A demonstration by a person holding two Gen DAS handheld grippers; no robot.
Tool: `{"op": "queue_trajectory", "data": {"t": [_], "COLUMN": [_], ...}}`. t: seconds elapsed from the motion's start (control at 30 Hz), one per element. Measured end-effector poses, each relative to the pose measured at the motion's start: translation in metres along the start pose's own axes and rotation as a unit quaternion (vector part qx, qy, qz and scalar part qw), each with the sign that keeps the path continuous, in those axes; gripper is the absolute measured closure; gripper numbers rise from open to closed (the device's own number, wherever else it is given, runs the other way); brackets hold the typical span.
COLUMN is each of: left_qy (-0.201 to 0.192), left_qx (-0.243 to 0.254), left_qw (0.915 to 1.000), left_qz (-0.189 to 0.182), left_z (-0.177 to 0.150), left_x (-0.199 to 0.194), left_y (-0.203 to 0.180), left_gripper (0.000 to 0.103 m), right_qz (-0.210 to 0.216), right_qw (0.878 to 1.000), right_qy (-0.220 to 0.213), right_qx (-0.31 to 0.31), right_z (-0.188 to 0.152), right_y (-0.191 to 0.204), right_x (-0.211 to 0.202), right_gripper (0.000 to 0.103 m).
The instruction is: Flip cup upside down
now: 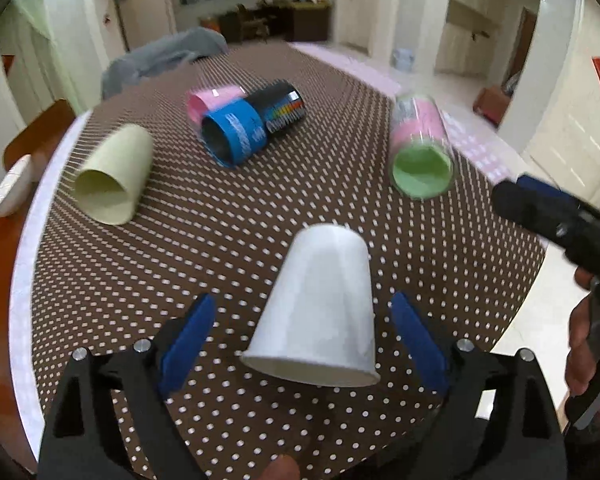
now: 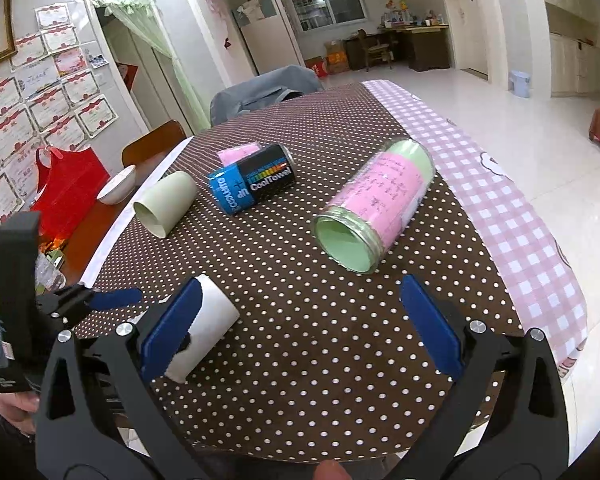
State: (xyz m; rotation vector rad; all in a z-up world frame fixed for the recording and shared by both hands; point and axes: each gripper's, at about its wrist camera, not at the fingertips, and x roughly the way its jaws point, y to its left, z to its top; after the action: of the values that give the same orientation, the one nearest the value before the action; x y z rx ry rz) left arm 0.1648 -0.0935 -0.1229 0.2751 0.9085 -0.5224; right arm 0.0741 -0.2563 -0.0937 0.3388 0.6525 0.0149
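Blue pads of the left gripper [image 1: 300, 340] flank a white paper cup [image 1: 320, 304], one on each side, with clear gaps between pad and wall: the jaws stand released, touching nothing. That cup sits mouth-down on the brown polka-dot tablecloth [image 1: 220, 240], its closed base uppermost and its rolled rim at the cloth, leaning a little in the left wrist view, which may be lens distortion. Its walls look plain, thin and undented, so it would crush easily under a hard squeeze.

By my reading, this cup is already inverted and freshly let go, so the next move is to draw the left gripper straight back without clipping the rim.

Over on the right, the right gripper [image 2: 304, 328] is spread wide as well and holds nothing; from its camera the white cup shows just behind its left finger.

Farther out, still on their sides, lie a pale green paper cup [image 1: 114, 178], a blue-and-black CoolTowel can [image 2: 252, 184] against a pink one, and a glass jar [image 2: 374, 204] with a pink label and green lining. Any of these could be next.
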Motion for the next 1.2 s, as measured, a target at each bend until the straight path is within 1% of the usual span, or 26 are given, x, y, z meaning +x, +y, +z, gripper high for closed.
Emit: {"op": "queue_trajectory", "data": {"t": [0.23, 0.37, 0.43, 0.6, 0.7, 0.77, 0.87, 0.97, 1.03, 1.2], "left_qy": [-0.060, -0.095, -0.114, -0.156, -0.188, -0.213, -0.237, -0.262, -0.273, -0.290], "left_qx": [-0.041, -0.072, -0.089, -0.107, -0.109, -0.112, -0.119, -0.125, -0.127, -0.130], "left_qw": [0.9970, 0.9915, 0.9874, 0.9763, 0.9668, 0.9581, 0.9488, 0.9367, 0.9311, 0.9219], "left_qz": [0.027, 0.052, 0.065, 0.105, 0.134, 0.155, 0.171, 0.196, 0.206, 0.222], "left_z": [-0.010, -0.018, -0.024, -0.037, -0.043, -0.048, -0.052, -0.058, -0.063, -0.072], "left_x": [-0.044, -0.068, -0.081, -0.113, -0.132, -0.147, -0.165, -0.184, -0.193, -0.209], "left_y": [0.010, 0.019, 0.022, 0.018, 0.013, 0.009, 0.005, 0.000, -0.002, -0.006], "left_gripper": [0.015, 0.015, 0.015, 0.015, 0.015, 0.015, 0.015, 0.015, 0.014, 0.014], "right_qz": [0.010, 0.015, 0.016, 0.021, 0.020, 0.020, 0.020, 0.019, 0.018, 0.022], "right_qw": [1.000, 0.999, 0.999, 0.998, 0.997, 0.996, 0.993, 0.991, 0.989, 0.988], "right_qy": [-0.012, -0.020, -0.025, -0.043, -0.058, -0.068, -0.088, -0.107, -0.116, -0.126], "right_qx": [-0.013, -0.022, -0.026, -0.038, -0.049, -0.057, -0.070, -0.081, -0.085, -0.088], "right_z": [0.004, 0.005, 0.005, 0.005, 0.004, 0.003, 0.001, -0.001, -0.002, -0.003], "right_y": [0.016, 0.026, 0.030, 0.044, 0.054, 0.060, 0.071, 0.079, 0.082, 0.088], "right_x": [-0.008, -0.016, -0.020, -0.037, -0.049, -0.058, -0.073, -0.087, -0.094, -0.104], "right_gripper": [0.006, 0.006, 0.006, 0.006, 0.006, 0.006, 0.006, 0.006, 0.006, 0.006]}}
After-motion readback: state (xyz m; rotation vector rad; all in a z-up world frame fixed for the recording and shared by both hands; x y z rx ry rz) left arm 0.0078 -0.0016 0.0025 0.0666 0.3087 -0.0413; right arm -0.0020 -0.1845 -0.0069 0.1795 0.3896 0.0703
